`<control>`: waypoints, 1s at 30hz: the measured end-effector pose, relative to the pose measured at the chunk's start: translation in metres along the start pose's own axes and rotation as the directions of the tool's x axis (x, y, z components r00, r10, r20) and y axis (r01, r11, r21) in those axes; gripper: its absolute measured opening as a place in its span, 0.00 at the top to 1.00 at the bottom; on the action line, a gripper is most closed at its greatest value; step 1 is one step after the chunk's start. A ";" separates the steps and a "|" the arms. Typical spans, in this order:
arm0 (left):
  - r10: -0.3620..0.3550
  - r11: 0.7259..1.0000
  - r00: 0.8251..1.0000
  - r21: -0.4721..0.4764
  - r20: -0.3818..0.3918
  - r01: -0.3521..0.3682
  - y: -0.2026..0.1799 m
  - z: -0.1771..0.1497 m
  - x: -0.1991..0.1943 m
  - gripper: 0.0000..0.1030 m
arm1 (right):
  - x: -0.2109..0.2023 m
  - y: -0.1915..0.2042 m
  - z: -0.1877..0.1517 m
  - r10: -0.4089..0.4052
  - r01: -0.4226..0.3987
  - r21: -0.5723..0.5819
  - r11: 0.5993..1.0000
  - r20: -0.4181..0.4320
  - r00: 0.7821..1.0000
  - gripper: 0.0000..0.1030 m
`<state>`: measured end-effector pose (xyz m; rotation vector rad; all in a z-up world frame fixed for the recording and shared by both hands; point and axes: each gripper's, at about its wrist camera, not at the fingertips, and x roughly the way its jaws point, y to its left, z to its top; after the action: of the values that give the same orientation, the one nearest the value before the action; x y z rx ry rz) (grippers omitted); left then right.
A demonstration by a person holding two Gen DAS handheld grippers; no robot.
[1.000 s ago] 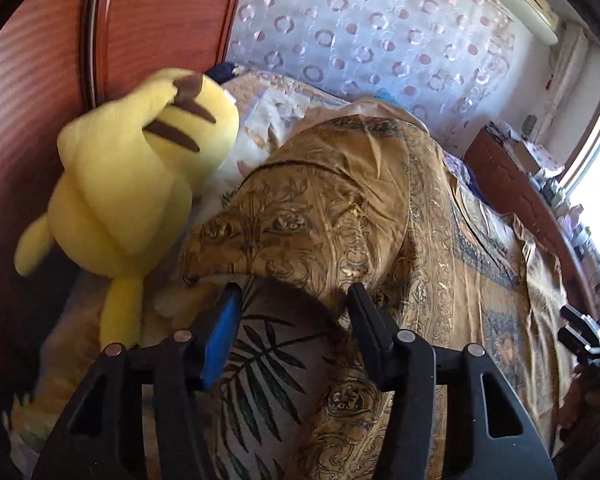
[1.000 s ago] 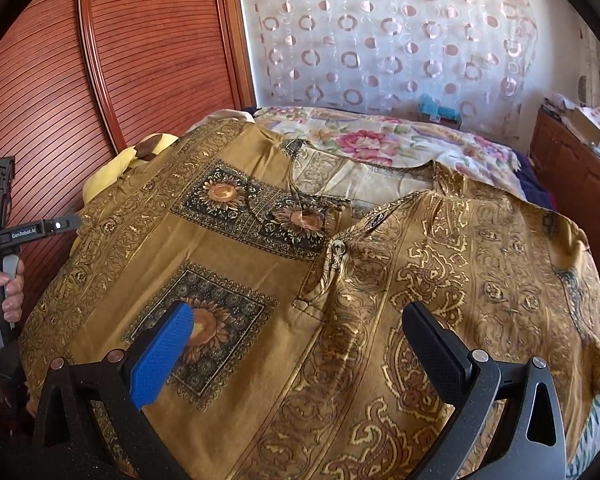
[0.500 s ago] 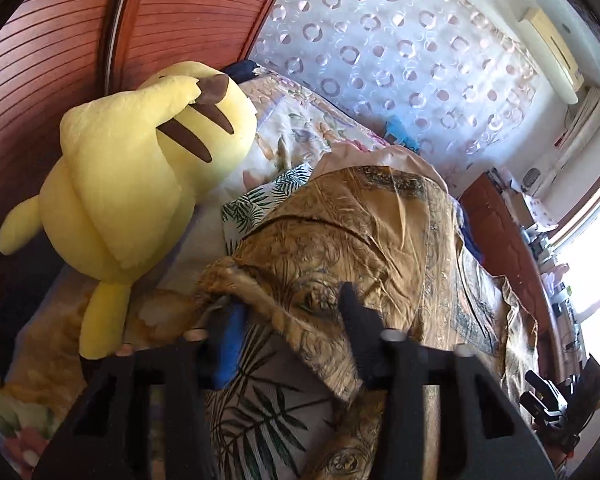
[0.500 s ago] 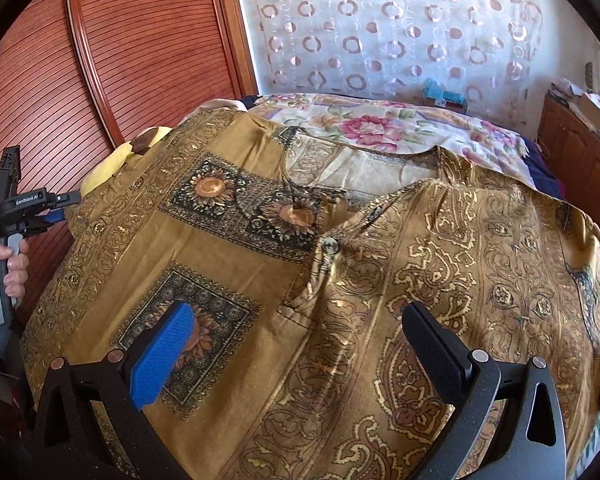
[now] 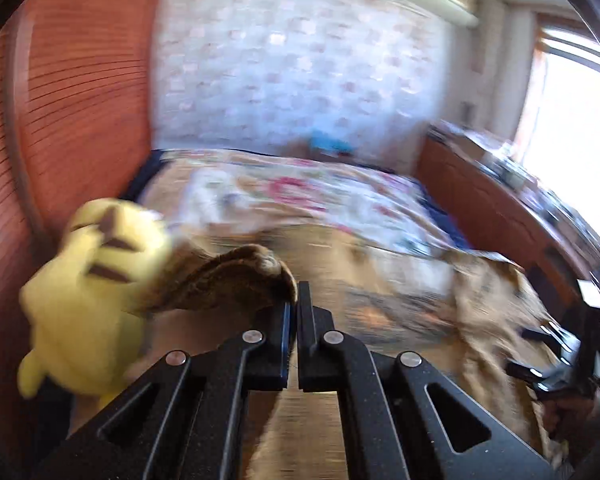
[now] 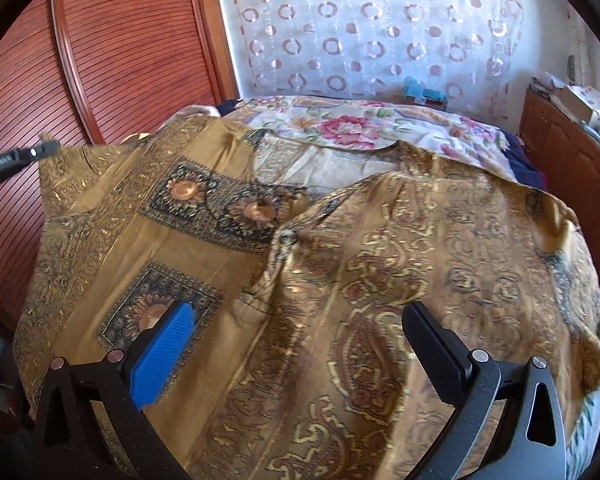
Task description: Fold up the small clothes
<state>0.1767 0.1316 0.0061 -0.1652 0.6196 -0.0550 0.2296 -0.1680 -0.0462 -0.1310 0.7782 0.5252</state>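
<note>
A golden-brown patterned shirt [image 6: 340,264] lies spread over the bed, with sunflower panels on its left half. My left gripper [image 5: 294,304] is shut on the shirt's left edge [image 5: 236,280] and holds it lifted off the bed; the left wrist view is motion-blurred. In the right wrist view the left gripper [image 6: 16,160] shows at the far left with the raised shirt corner beside it. My right gripper [image 6: 296,332] is open and empty, hovering over the shirt's lower middle.
A yellow plush toy [image 5: 96,280] sits at the bed's left side against the red-brown wardrobe door [image 6: 120,52]. A floral bedspread [image 6: 360,128] covers the far bed. A wooden cabinet [image 6: 572,160] stands at the right, a patterned curtain [image 6: 360,24] behind.
My left gripper closed on the shirt's left edge and lifted it, swinging up and to the right. The right gripper stayed open in about the same place.
</note>
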 end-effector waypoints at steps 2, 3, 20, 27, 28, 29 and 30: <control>-0.075 0.996 0.997 0.037 -0.035 0.077 -0.028 -0.004 0.007 0.97 | -0.006 -0.004 -0.002 -0.016 0.016 0.013 1.000 0.010 1.000 0.00; -0.112 0.992 0.992 0.047 -0.063 0.115 -0.040 -0.009 0.012 0.97 | -0.009 -0.005 -0.003 -0.022 0.022 0.019 1.000 0.013 1.000 0.00; -0.091 0.992 0.989 0.075 -0.120 0.101 -0.024 -0.039 -0.002 0.26 | -0.013 0.019 0.012 -0.032 0.032 0.000 0.999 0.026 0.999 0.00; 0.045 0.997 0.996 0.065 -0.080 -0.040 0.017 -0.044 -0.009 0.26 | 0.009 0.070 0.050 0.089 -0.085 -0.110 0.990 0.038 0.995 0.06; 0.057 0.997 0.996 0.055 -0.075 -0.053 0.024 -0.045 -0.009 0.26 | 0.014 0.082 0.056 0.117 -0.111 -0.134 0.985 0.038 0.992 0.10; 0.066 0.997 0.995 0.039 -0.072 -0.063 0.031 -0.047 -0.010 0.26 | 0.019 0.086 0.062 0.136 -0.129 -0.146 0.981 0.037 0.990 0.12; 0.076 0.997 0.995 0.022 -0.071 -0.074 0.039 -0.048 -0.011 0.26 | 0.027 0.099 0.069 0.166 -0.158 -0.167 0.973 0.034 0.985 0.17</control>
<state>0.1397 0.1649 -0.0331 -0.1211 0.6964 0.0054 0.2400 -0.0509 -0.0082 -0.2070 0.7018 0.7455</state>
